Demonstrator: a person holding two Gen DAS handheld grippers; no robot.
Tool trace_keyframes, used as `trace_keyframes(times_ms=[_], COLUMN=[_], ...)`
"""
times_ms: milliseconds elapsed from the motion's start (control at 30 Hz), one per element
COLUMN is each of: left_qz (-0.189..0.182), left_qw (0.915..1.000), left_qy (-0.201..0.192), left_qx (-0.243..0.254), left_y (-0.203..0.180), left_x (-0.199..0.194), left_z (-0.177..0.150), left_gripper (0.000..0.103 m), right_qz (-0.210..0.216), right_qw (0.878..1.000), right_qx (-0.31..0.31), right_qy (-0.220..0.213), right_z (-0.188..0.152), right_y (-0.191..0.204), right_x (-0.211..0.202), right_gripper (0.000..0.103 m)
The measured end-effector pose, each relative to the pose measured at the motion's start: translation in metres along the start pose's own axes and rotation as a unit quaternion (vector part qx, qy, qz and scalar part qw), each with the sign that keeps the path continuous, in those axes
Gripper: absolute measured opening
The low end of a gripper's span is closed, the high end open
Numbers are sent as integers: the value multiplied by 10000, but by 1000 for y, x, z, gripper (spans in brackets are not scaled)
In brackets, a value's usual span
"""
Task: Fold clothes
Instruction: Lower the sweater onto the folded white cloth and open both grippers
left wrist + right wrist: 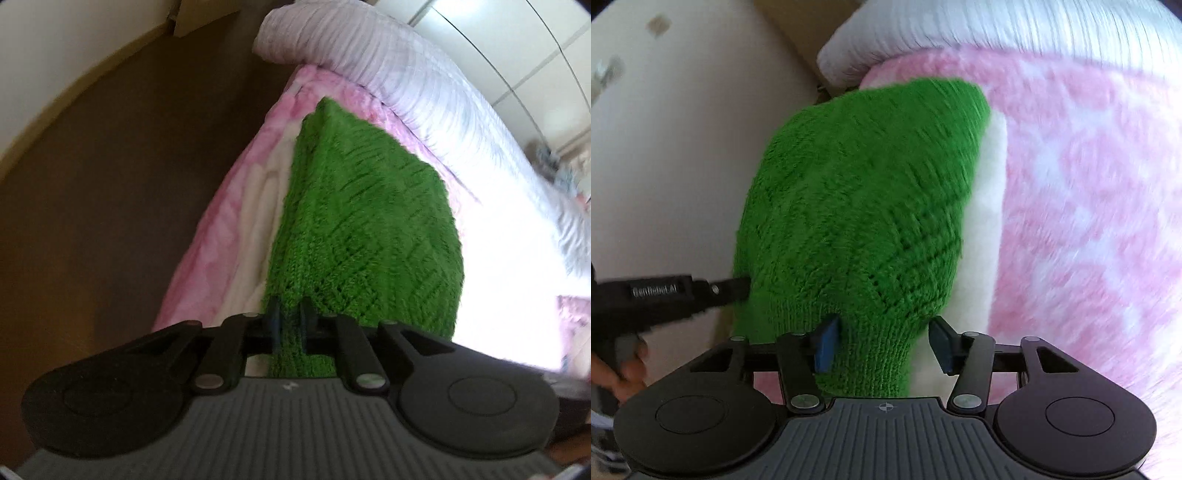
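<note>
A green knitted garment (365, 221) lies on a pink and white fleece blanket (236, 236) on a bed. My left gripper (290, 321) is shut on the garment's near edge, with knit bunched between its blue pads. In the right wrist view the same garment (860, 206) fills the middle. My right gripper (882, 343) is open, its blue pads (825, 347) apart with the ribbed hem lying between them. The left gripper (738, 288) also shows there, reaching in from the left to the garment's side.
A rolled white quilt (388, 59) lies along the far side of the bed, also in the right wrist view (960, 26). Brown floor (110, 184) lies left of the bed. White cupboard doors (517, 44) stand behind. A pale wall (665, 147) is at left.
</note>
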State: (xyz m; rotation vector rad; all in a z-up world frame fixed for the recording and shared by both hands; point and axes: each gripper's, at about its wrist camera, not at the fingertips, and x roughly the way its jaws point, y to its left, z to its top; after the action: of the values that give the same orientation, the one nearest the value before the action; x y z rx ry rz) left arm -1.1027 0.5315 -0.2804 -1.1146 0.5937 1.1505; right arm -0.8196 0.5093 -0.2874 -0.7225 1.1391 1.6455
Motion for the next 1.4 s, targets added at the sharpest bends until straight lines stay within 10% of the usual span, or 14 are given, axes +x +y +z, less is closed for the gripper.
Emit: trace_keyframes(times_ms=[233, 467, 700, 933, 1400], left_qz=[-217, 105, -88, -190, -101], left_qw=[9949, 9952, 9962, 9934, 9937], left_qy=[-248, 200, 174, -178, -294], left_qx=[954, 953, 854, 1119, 1079], left_y=[-37, -13, -16, -27, -26], left_x=[-23, 32, 16, 23, 51], left_z=[1, -11, 9, 37, 63], left_gripper=[6, 3, 2, 2, 0], right_qz=[-340, -606, -510, -525, -545], right_qw=[9853, 9578, 9715, 9889, 9895], right_qx=[-1474, -2772, -2313, -1099, -1145], right_qy=[-799, -463, -65, -845, -693], right_z=[-6, -38, -13, 27, 55], right_y=[35, 57, 56, 25, 15], right_x=[-39, 23, 8, -17, 4], right_gripper=[49, 37, 37, 37, 37])
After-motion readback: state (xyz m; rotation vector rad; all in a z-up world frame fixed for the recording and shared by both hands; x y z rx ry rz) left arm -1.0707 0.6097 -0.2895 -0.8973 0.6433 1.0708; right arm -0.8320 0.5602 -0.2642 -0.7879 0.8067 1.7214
